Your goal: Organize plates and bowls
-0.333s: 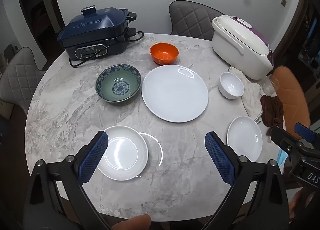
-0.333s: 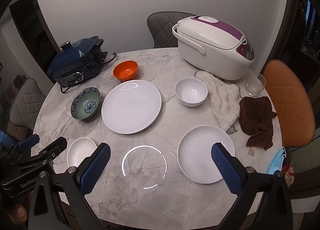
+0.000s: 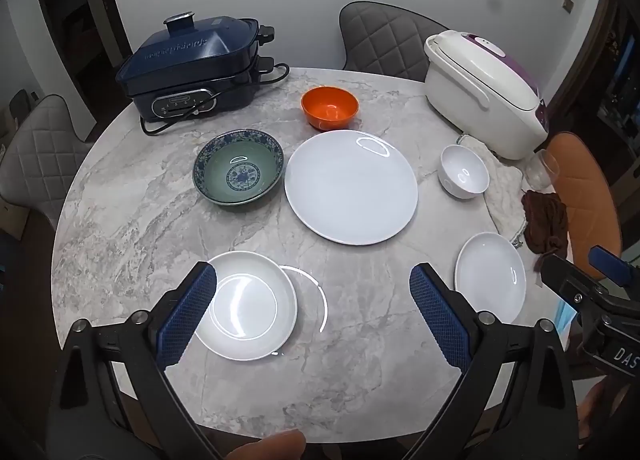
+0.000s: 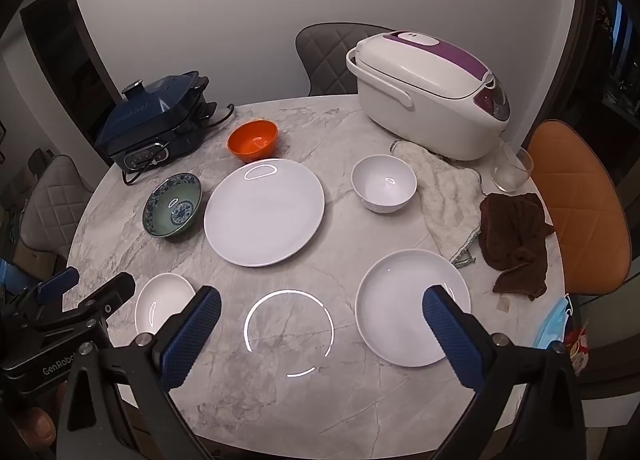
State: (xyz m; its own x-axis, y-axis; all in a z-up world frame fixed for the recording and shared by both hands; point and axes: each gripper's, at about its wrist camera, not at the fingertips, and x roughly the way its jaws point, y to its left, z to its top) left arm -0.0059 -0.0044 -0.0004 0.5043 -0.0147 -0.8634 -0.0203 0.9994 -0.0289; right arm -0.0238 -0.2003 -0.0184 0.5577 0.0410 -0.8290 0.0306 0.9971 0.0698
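Six dishes lie spread over the round marble table (image 3: 120,219) in the left wrist view, and the large white plate (image 3: 351,187) at its middle serves as the landmark. Left of that plate, just beside it, sits the green patterned bowl (image 3: 239,167); behind it is the orange bowl (image 3: 329,107); to its right, apart from it, the small white bowl (image 3: 464,171). Nearer the camera and to the left of the large plate lies the small white dish (image 3: 250,306), and nearer and to the right lies the medium white plate (image 3: 491,278). The left gripper (image 3: 312,300) hovers above the table with its jaws spread wide and nothing between the pads; its left finger overlaps the small dish's left edge in the picture, while the right finger stands over bare marble, clear of the medium plate. The right gripper (image 3: 600,280) shows at the right edge. In the right wrist view the same large white plate (image 4: 264,211) lies at the centre, with the green patterned bowl (image 4: 173,205) to its left, the orange bowl (image 4: 253,140) behind it and the small white bowl (image 4: 383,183) to its right. The right gripper (image 4: 320,320) is also spread wide and empty above the table (image 4: 280,400): the medium white plate (image 4: 404,308) lies under its right finger, and the small white dish (image 4: 162,306) lies just outside its left finger, beside the left gripper (image 4: 80,292).
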